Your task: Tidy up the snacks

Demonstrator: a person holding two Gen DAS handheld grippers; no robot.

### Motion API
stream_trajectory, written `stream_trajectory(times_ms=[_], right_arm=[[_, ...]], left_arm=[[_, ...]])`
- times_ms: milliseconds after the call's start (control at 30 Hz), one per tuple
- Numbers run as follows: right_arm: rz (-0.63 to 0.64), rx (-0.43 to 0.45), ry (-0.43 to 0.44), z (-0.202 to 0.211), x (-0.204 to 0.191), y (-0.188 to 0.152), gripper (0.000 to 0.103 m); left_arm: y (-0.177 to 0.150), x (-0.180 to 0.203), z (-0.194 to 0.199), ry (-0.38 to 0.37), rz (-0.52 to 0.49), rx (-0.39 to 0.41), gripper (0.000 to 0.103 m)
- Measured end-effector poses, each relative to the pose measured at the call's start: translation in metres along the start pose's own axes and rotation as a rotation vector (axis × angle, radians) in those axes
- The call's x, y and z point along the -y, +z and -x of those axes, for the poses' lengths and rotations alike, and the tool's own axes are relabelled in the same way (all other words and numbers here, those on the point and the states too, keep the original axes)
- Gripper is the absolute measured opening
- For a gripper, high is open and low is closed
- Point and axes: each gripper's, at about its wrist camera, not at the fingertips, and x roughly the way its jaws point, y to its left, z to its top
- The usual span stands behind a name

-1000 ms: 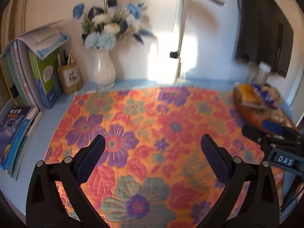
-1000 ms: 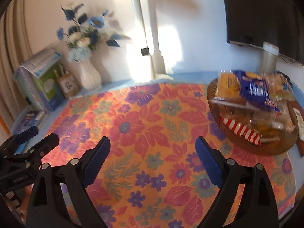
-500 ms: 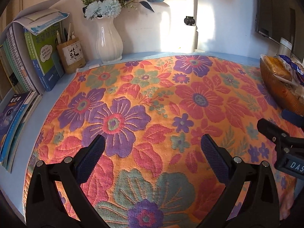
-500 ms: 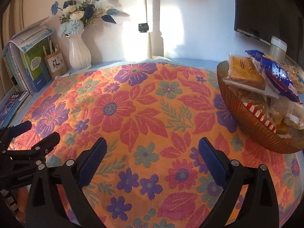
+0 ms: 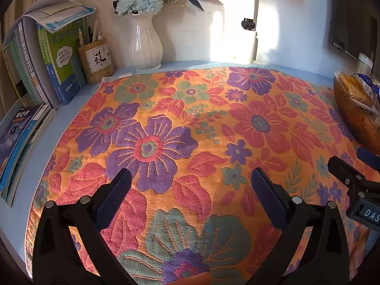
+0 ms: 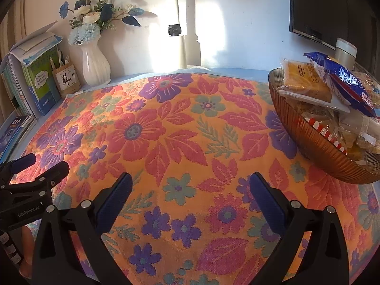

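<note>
Both grippers have dropped lower; right gripper (image 6: 190, 190), fingers spread and empty, sits nearer the snack bowl (image 6: 308, 147) off right; left gripper (image 5: 190, 190) likewise spread.

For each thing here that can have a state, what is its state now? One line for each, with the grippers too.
left gripper: open, holds nothing
right gripper: open, holds nothing
amber bowl: upright, heaped with snack packets
blue snack packet: sealed, lies on top of the heap
white vase: upright, holds flowers
pen holder: upright, holds pens
floral cloth: spread flat
</note>
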Motion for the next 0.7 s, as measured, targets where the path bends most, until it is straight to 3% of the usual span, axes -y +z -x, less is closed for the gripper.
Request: stream_trajectory(times_ms=[700], right_arm=[[-0.007,-0.043,-0.016,-0.011,0.002,0.0,0.098]], left_arm=[[-0.001,0.007,0.002,-0.003,-0.045,0.016,0.1]])
